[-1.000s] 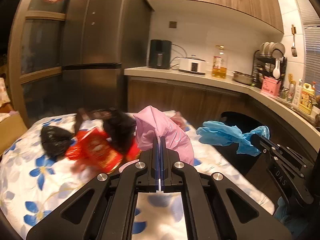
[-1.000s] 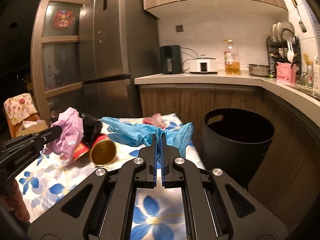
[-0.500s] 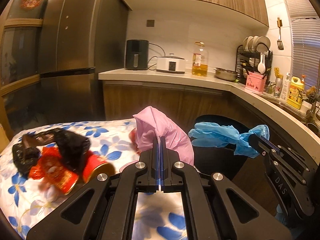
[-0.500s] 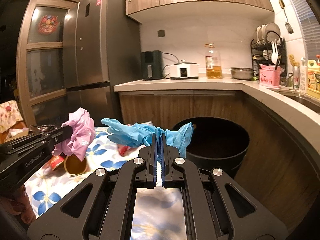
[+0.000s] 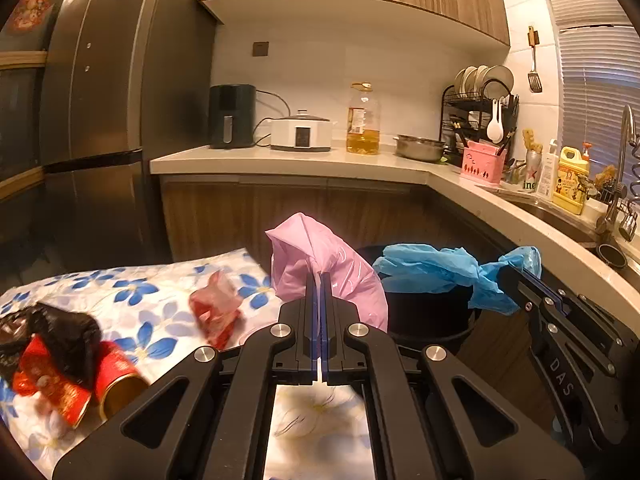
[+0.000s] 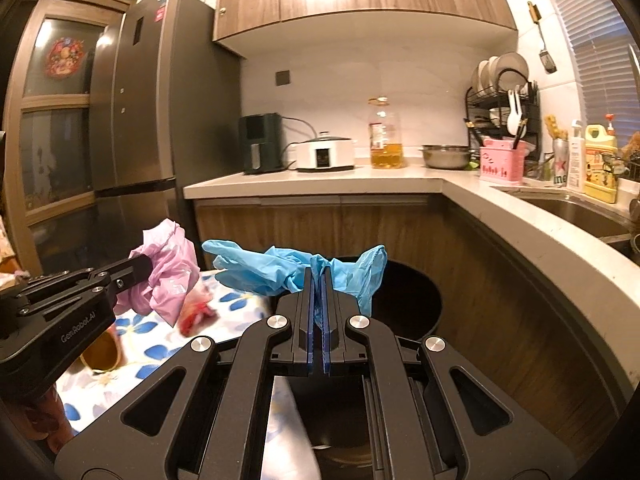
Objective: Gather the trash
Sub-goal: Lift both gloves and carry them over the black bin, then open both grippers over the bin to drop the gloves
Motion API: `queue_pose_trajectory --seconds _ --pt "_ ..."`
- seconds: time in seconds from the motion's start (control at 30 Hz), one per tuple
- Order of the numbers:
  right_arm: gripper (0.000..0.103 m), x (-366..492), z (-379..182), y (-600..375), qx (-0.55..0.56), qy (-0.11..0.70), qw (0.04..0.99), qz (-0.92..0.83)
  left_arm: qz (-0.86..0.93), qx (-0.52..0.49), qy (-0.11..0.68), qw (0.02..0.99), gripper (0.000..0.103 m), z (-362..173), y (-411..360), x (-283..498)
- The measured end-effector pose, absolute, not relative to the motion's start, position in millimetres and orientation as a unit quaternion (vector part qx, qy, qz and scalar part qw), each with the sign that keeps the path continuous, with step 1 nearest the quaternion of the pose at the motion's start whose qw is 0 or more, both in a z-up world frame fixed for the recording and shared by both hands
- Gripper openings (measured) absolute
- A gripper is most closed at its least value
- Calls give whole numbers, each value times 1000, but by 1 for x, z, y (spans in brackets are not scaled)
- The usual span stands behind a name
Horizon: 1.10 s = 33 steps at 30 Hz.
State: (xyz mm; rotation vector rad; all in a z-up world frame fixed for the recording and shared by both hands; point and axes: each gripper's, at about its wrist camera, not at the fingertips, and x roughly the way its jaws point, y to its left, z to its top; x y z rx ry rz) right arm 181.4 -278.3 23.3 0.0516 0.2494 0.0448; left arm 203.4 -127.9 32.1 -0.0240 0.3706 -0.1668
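Holding pink bag (image 5: 320, 276) in my left hand-held gripper (image 5: 320, 280), blue gloves (image 6: 296, 272) in right (image 6: 319, 280), both clamped; bin (image 6: 412, 300) near, nothing dropped; can (image 5: 116, 376), wrappers (image 5: 214, 312) left.

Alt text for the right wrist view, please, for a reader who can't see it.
The right gripper, shut on a crumpled blue glove, is held above a black bin beside a kitchen counter. At left, the left gripper holds a pink plastic bag over a floral tablecloth.
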Motion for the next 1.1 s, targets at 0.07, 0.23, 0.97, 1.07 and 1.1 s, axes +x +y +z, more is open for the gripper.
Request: queue_pose_trajectory --seconds 0.07,0.23,0.97,1.07,1.1 --pt "3 185 26 -285 28 121 992 17 -89 -12 181 979 0 35 -136 211" --pt "3 197 31 -298 29 113 993 3 -100 -6 175 979 0 40 -153 224" --pt "3 253 19 -331 39 133 990 1 -122 0 197 973 1 17 -189 279" --pt "3 257 18 -331 37 136 990 4 -126 1 199 972 1 15 -193 284" --pt "3 259 18 -331 37 137 990 5 -127 2 199 972 1 14 -194 285"
